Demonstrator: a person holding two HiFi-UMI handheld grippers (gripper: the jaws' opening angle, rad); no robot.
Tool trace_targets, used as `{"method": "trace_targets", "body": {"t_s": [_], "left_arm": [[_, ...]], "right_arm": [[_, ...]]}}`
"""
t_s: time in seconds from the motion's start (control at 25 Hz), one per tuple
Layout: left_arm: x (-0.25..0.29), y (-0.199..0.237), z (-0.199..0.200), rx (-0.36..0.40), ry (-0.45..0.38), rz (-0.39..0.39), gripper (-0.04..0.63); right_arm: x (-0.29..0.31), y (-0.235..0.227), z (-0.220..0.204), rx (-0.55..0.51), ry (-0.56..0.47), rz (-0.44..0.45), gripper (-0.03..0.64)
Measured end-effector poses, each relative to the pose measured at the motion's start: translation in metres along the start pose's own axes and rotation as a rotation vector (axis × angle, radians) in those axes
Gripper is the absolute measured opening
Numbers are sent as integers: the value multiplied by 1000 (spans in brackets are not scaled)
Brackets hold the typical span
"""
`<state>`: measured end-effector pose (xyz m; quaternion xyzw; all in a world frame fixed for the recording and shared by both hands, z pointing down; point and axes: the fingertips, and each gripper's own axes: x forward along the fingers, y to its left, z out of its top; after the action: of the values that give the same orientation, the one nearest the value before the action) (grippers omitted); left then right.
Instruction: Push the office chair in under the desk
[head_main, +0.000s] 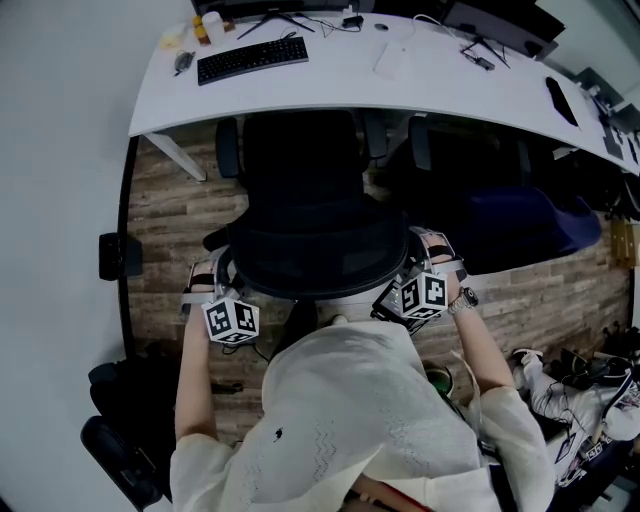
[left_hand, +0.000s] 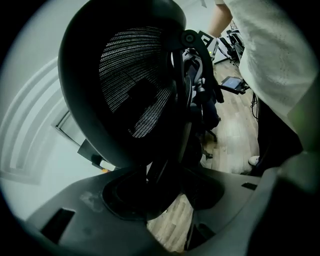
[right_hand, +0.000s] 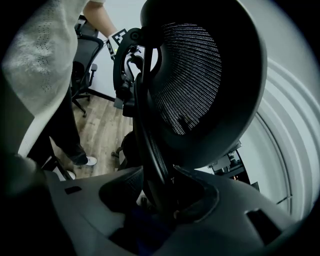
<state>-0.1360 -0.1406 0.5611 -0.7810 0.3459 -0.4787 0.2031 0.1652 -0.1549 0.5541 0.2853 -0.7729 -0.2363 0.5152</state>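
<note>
A black mesh office chair stands in front of the white curved desk, its seat partly under the desk edge. My left gripper holds the left rim of the backrest, and my right gripper holds the right rim. In the left gripper view the backrest fills the frame, and its frame sits between the jaws of that gripper. The right gripper view mirrors this: the backrest runs down into the right gripper. Both sets of jaws stand wide around the rim.
A keyboard, cables and small items lie on the desk. A dark blue chair sits under the desk at the right. The desk's white leg is to the left. Black gear and cables lie on the wooden floor.
</note>
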Motion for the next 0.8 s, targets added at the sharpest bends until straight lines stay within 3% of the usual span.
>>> {"method": "trace_targets", "body": {"t_s": [0.8], "left_arm": [[46, 55, -15, 36, -55, -1, 204]], "right_arm": [[49, -42, 13, 43, 59, -32, 199]]}}
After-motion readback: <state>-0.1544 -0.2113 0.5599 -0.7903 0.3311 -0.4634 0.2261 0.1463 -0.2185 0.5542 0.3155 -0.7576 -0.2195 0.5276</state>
